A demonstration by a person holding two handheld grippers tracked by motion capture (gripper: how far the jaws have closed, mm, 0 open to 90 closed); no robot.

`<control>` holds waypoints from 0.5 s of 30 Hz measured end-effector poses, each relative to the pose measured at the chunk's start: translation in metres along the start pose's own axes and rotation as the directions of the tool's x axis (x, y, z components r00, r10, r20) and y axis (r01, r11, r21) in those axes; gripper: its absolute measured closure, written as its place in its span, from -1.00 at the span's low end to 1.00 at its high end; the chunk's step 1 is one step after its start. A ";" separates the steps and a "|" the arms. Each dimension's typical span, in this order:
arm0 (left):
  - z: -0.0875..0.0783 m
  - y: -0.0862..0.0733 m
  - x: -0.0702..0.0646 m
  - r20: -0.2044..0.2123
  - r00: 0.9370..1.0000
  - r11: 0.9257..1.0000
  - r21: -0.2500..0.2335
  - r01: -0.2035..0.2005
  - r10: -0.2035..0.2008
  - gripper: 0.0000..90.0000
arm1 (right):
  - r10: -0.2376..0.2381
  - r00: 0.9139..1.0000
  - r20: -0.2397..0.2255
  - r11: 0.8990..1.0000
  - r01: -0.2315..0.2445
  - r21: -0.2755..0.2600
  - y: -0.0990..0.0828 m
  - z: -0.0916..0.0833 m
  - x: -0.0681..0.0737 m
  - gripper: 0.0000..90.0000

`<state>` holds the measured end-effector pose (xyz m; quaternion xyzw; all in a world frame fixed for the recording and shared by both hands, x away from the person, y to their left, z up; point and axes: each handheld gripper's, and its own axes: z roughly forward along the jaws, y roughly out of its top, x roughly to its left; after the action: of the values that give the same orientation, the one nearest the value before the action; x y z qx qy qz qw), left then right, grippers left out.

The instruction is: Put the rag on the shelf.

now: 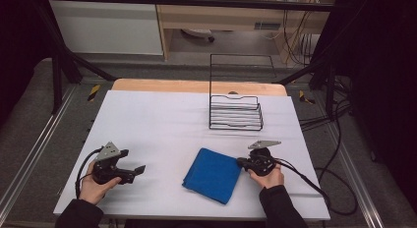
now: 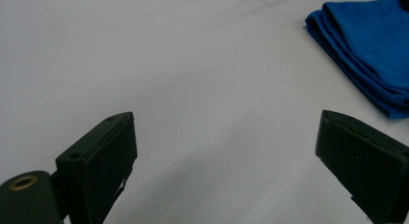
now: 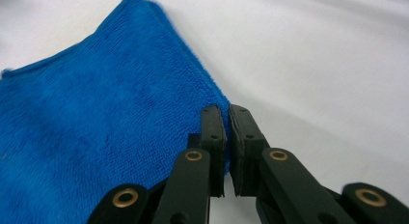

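Observation:
A folded blue towel (image 1: 212,175) lies on the white table (image 1: 157,125), in front of the middle. My right gripper (image 1: 239,162) sits at the towel's right edge, held low by a hand. In the right gripper view the towel (image 3: 96,137) spreads to the left, and the right gripper (image 3: 227,113) has its jaws pressed together on the towel's edge. My left gripper (image 1: 133,160) rests at the front left, well apart from the towel. In the left gripper view the left gripper (image 2: 226,151) stands wide open over bare table, with the towel (image 2: 371,45) at the far right.
A black wire rack (image 1: 235,112) stands at the back right of the table, with a tall wire back. A wooden strip (image 1: 196,85) runs along the far edge. Cables (image 1: 314,184) trail off the right side.

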<state>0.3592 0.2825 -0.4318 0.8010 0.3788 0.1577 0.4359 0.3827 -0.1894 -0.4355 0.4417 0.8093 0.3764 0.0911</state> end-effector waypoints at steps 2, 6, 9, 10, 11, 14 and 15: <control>0.000 0.000 0.000 -0.002 1.000 1.000 0.004 -0.004 0.004 -0.84 | -0.024 1.000 0.011 1.000 0.024 -0.007 0.004 0.001 -0.001 0.91; 0.001 0.000 0.000 -0.001 1.000 1.000 0.009 -0.002 0.002 -0.84 | -0.115 0.992 0.048 0.992 0.117 -0.041 0.017 0.015 -0.005 0.90; 0.001 0.000 -0.001 -0.001 1.000 1.000 0.011 -0.004 0.004 -0.84 | -0.141 0.989 0.051 0.989 0.143 -0.034 0.021 0.024 -0.007 0.90; 0.001 0.000 -0.001 -0.001 1.000 1.000 0.011 -0.004 0.004 -0.84 | -0.145 0.988 0.046 0.989 0.146 -0.030 0.021 0.026 -0.008 0.90; 0.001 0.000 -0.001 -0.001 1.000 1.000 0.012 -0.003 0.003 -0.84 | -0.144 0.988 0.048 0.989 0.145 -0.027 0.020 0.028 -0.008 0.89; 0.002 0.000 -0.001 -0.001 1.000 1.000 0.015 0.001 -0.001 -0.84 | -0.163 0.985 0.054 0.986 0.165 -0.031 0.019 0.030 -0.009 0.85; 0.002 0.000 -0.002 -0.001 1.000 1.000 0.015 0.003 -0.003 -0.84 | -0.164 0.985 0.054 0.985 0.166 -0.037 0.019 0.029 -0.009 0.80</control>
<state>0.3595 0.2800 -0.4324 0.8037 0.3814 0.1548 0.4296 0.4143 -0.1751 -0.4442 0.3807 0.8325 0.3728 0.1517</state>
